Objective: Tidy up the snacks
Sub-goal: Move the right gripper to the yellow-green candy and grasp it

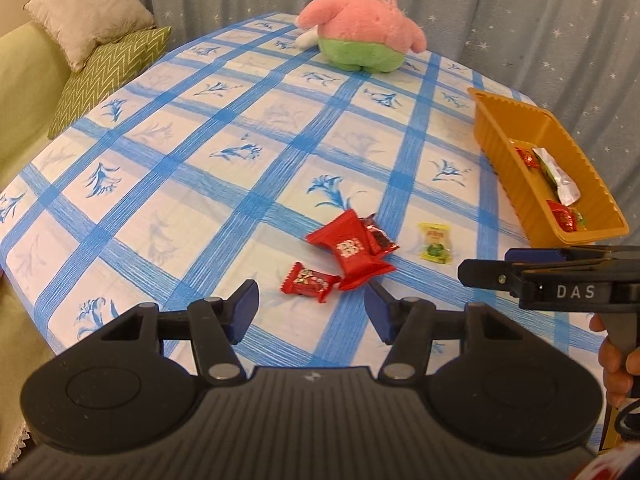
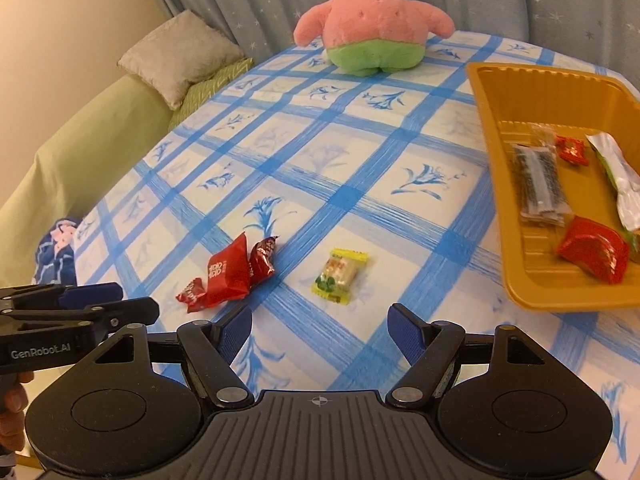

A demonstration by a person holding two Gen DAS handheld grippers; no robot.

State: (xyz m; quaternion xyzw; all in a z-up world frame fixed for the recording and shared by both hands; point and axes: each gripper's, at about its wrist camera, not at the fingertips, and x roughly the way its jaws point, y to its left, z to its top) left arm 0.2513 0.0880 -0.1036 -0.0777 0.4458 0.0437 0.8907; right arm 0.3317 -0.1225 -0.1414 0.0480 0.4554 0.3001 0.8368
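Looking from the left wrist, the left tool [image 1: 310,306] hangs with jaws apart and empty; a small red candy [image 1: 310,282] lies just ahead between its fingertips, the larger red packet [image 1: 352,254] beyond, the orange tray [image 1: 520,168] far right. From the right wrist, the right tool [image 2: 320,330] is likewise spread and empty, the yellow-green candy [image 2: 338,276] just ahead on the checked surface [image 2: 360,184].

A table under a white cloth [image 1: 224,128] checked in blue and printed with flowers filled my view. Grey-blue curtains [image 1: 540,28] dotted with pale stars hung behind it. To one side stood a green-covered sofa [image 2: 80,152] bearing a beige cushion [image 1: 86,12] and a green zigzag cushion [image 1: 108,76].
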